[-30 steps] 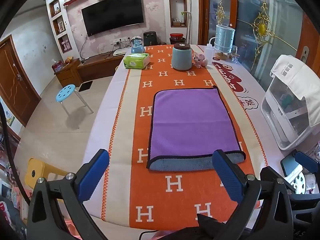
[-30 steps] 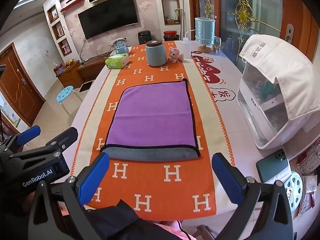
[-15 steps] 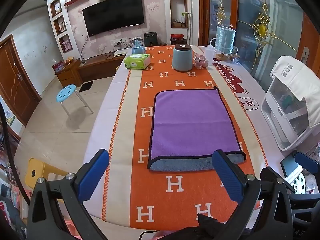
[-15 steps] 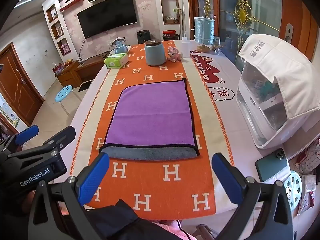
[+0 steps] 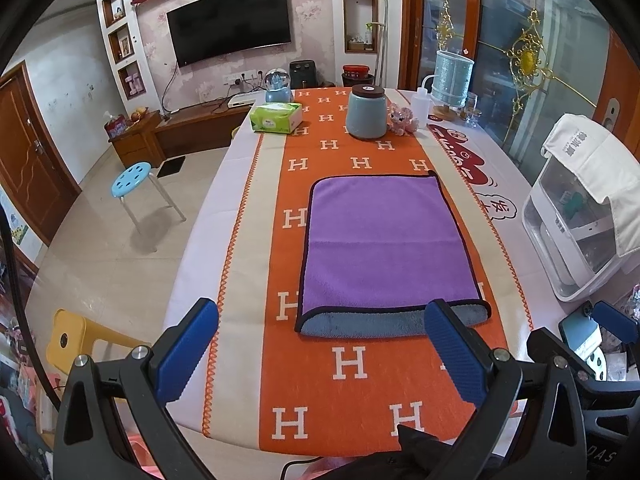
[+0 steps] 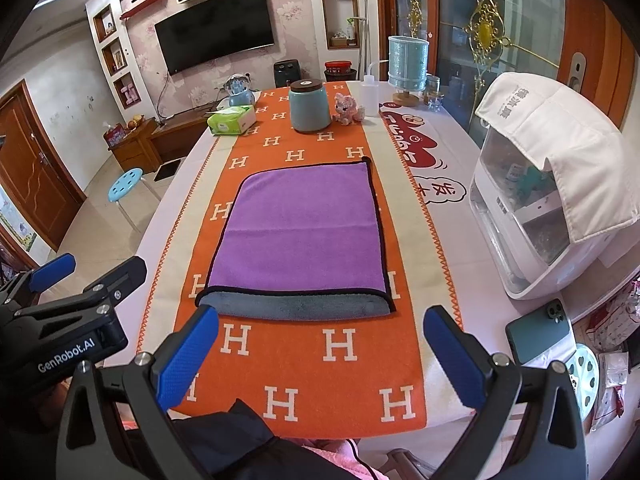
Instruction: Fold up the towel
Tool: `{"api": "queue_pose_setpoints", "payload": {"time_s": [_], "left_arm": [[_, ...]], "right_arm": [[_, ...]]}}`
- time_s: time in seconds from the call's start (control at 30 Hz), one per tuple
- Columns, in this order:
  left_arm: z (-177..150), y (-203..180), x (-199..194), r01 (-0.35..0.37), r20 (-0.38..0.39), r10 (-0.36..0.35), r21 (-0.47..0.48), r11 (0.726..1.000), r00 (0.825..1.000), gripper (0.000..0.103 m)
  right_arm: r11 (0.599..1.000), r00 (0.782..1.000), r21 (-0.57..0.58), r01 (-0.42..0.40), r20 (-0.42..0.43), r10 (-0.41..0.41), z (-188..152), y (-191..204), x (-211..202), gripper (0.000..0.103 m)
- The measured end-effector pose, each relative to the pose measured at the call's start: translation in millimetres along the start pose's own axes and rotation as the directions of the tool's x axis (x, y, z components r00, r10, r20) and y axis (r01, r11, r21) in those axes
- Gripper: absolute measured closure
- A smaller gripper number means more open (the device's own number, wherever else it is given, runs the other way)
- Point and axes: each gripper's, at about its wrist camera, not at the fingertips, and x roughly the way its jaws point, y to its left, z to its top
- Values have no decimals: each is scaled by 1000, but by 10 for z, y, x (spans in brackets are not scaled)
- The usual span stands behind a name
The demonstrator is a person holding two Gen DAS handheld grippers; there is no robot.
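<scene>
A purple towel (image 5: 384,248) with black trim lies flat on the orange table runner (image 5: 352,364), folded over so its grey underside (image 5: 392,322) shows along the near edge. It also shows in the right wrist view (image 6: 300,236). My left gripper (image 5: 320,344) is open and empty, held above the near table edge, short of the towel. My right gripper (image 6: 320,344) is open and empty, also short of the towel's near edge. The left gripper's body shows at the left of the right wrist view (image 6: 68,316).
Beyond the towel stand a blue-grey jar (image 5: 366,112), a green tissue box (image 5: 276,118), a pink toy (image 5: 402,118) and a squeeze bottle (image 5: 422,102). A white covered appliance (image 6: 544,184) and a phone (image 6: 538,330) lie at the right. A blue stool (image 5: 134,178) stands left of the table.
Both grippers have drifted back slightly; the towel sits a little farther off in both views. Nothing was grasped or released.
</scene>
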Motion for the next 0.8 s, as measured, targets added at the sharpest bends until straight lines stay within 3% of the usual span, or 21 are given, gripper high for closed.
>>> {"api": "queue_pose_setpoints", "payload": {"time_s": [0.47,0.8], "left_arm": [[62,48,0,36,16,-37,9,999,999,1],[82,172,117,69,-24,-68,39,997,997,1]], "right_arm": [[999,999,-1,35,1,-35,46,53,-71,1],[997,997,15,75,4,-75,47,140,-30,1]]}}
